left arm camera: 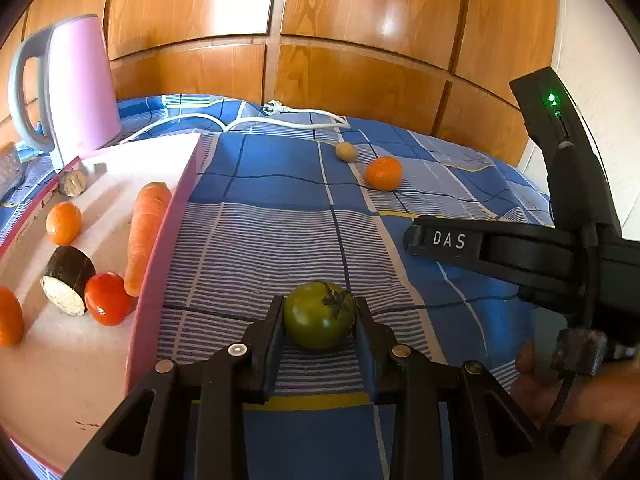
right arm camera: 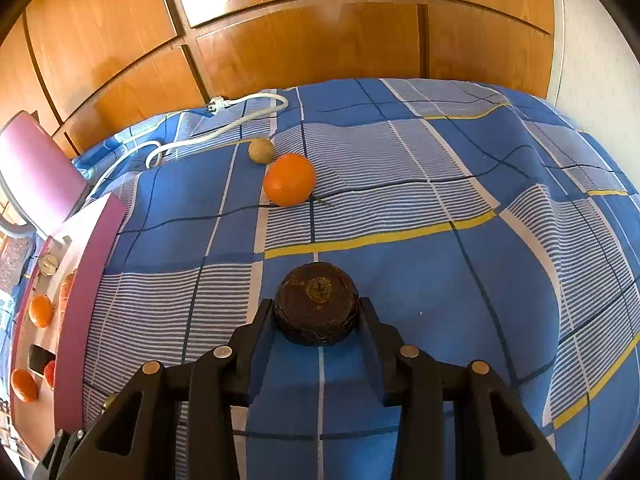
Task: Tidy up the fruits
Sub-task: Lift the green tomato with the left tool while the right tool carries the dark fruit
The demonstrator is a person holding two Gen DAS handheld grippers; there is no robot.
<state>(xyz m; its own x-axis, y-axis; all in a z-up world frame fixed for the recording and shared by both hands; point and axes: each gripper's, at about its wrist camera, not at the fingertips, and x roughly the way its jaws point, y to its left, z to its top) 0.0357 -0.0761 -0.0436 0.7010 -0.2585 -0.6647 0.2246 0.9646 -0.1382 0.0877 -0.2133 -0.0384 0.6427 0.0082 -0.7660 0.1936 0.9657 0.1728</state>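
My left gripper (left arm camera: 319,312) is shut on a green tomato (left arm camera: 319,315), just above the blue checked cloth (left arm camera: 280,184). My right gripper (right arm camera: 316,312) is shut on a dark brown round piece (right arm camera: 316,304); its body shows at the right of the left wrist view (left arm camera: 500,248). An orange (left arm camera: 383,173) and a small tan fruit (left arm camera: 345,151) lie on the cloth farther off; both also show in the right wrist view, the orange (right arm camera: 289,179) and the tan fruit (right arm camera: 261,150). A pink-rimmed white tray (left arm camera: 80,360) at left holds a carrot (left arm camera: 146,232), a red tomato (left arm camera: 107,299), a dark cut vegetable (left arm camera: 68,280), oranges (left arm camera: 63,222) and a walnut (left arm camera: 73,182).
A pink kettle (left arm camera: 76,88) stands behind the tray. A white power cord with plug (left arm camera: 280,114) lies along the cloth's far edge. Wooden cabinet doors (left arm camera: 360,40) close off the back. The tray's pink rim (right arm camera: 80,292) shows at the left of the right wrist view.
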